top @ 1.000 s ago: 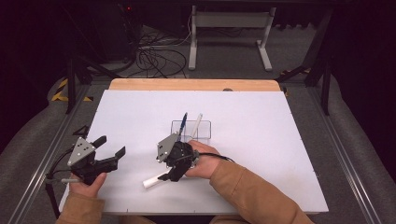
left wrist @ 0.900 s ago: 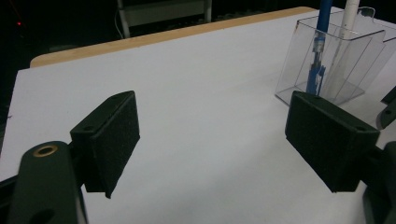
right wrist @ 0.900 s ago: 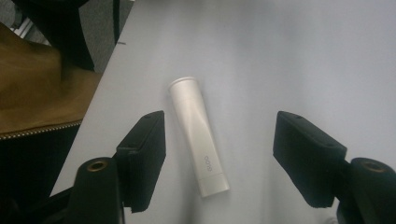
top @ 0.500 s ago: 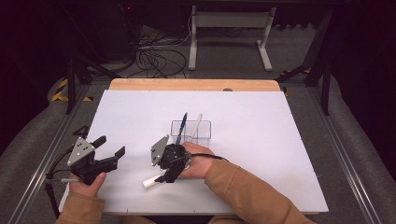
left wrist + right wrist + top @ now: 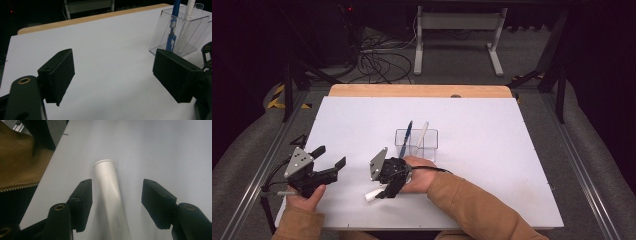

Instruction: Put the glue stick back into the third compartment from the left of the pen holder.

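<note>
A white marker (image 5: 110, 195) lies flat on the white table top (image 5: 492, 150); its end (image 5: 371, 195) pokes out below my right gripper (image 5: 384, 192). That gripper (image 5: 116, 203) points down over the marker with a pad on each side and gaps to both; its jaws have just been closing. My left gripper (image 5: 332, 157) rests open near the table's front left, nothing between its pads (image 5: 62, 75). A clear plastic holder (image 5: 416, 144) with a blue pen (image 5: 406, 136) and a white pen (image 5: 422, 133) stands just behind the right hand.
The wooden strip (image 5: 417, 90) edges the table's far side. The clear holder (image 5: 180, 32) stands close in front of the left gripper, to its right. A brown sleeve (image 5: 17, 157) lies left of the right gripper. Cables (image 5: 377, 60) and a stand sit on the floor beyond.
My right gripper has sunk toward the white marker and shifted a little to the left, and its jaws have narrowed around it. The left gripper has kept still.
</note>
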A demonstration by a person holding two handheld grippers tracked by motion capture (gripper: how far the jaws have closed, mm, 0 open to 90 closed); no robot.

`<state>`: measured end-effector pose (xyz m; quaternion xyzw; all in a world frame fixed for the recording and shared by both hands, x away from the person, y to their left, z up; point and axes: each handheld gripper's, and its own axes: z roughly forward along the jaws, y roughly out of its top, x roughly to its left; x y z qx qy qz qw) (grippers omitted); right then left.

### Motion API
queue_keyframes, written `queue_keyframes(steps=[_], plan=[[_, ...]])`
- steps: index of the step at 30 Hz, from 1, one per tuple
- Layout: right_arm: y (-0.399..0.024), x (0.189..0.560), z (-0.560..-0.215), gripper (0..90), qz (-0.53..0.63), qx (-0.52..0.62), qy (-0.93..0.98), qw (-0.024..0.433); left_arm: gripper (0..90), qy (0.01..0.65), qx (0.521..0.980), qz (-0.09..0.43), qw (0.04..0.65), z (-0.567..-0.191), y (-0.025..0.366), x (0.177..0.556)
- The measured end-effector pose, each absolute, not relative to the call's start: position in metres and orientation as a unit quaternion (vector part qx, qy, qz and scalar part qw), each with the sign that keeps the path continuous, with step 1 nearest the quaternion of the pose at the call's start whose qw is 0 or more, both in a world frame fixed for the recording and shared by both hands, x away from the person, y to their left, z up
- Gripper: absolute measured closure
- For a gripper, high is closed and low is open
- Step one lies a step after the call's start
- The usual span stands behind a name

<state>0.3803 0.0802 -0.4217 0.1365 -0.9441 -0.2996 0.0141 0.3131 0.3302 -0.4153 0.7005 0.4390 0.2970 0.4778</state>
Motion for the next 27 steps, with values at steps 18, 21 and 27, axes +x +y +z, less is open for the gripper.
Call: queue_keyframes(steps=[18,21,27], plan=[[0.091,0.375,-0.437,55.0,-0.269,0.16,-0.95,0.017,18.5,0.439,0.702,0.297,0.475,-0.417,0.329,0.314],[0.092,0.374,-0.439,55.6,-0.266,0.166,-0.95,0.016,18.5,0.44,0.702,0.297,0.475,-0.417,0.33,0.314],[0.092,0.374,-0.44,60.8,-0.258,0.17,-0.951,0.019,18.5,0.44,0.702,0.295,0.476,-0.418,0.329,0.314]])
